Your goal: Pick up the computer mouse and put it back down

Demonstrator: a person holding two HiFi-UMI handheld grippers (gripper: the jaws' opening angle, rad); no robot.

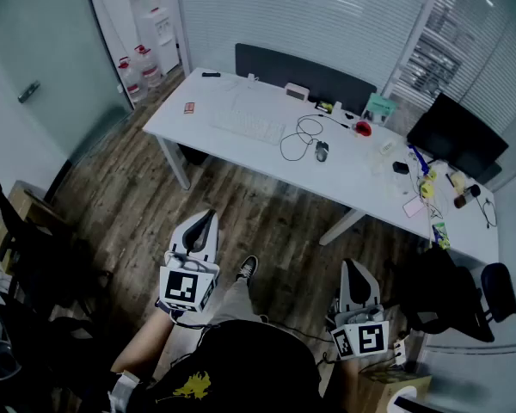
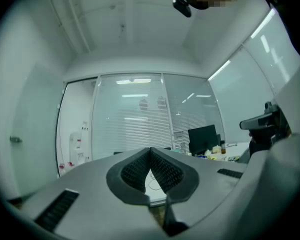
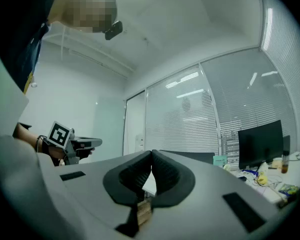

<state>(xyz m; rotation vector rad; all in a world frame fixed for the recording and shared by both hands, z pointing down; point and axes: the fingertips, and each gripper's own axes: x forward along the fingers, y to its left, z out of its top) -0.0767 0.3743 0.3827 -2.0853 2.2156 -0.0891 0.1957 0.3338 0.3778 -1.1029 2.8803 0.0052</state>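
Note:
A small dark computer mouse [image 1: 322, 151] lies on the long white table [image 1: 241, 101], with its looped cable [image 1: 298, 138] running off to its left. Both grippers hang over the wood floor, well short of the table. My left gripper [image 1: 204, 220] is shut with nothing in it, tips meeting [image 2: 150, 150] in its own view. My right gripper [image 1: 353, 271] is also shut and empty, jaws touching [image 3: 151, 155]. Both point level toward the table.
A white keyboard [image 1: 248, 126], a red object [image 1: 362, 128], a teal box [image 1: 379, 107] and desk clutter sit on the table. A black monitor [image 1: 454, 132] stands at the right. A black chair [image 1: 439, 295] is at my right, dark chairs [image 1: 17, 256] at my left. Water bottles [image 1: 138, 74] stand in the far corner.

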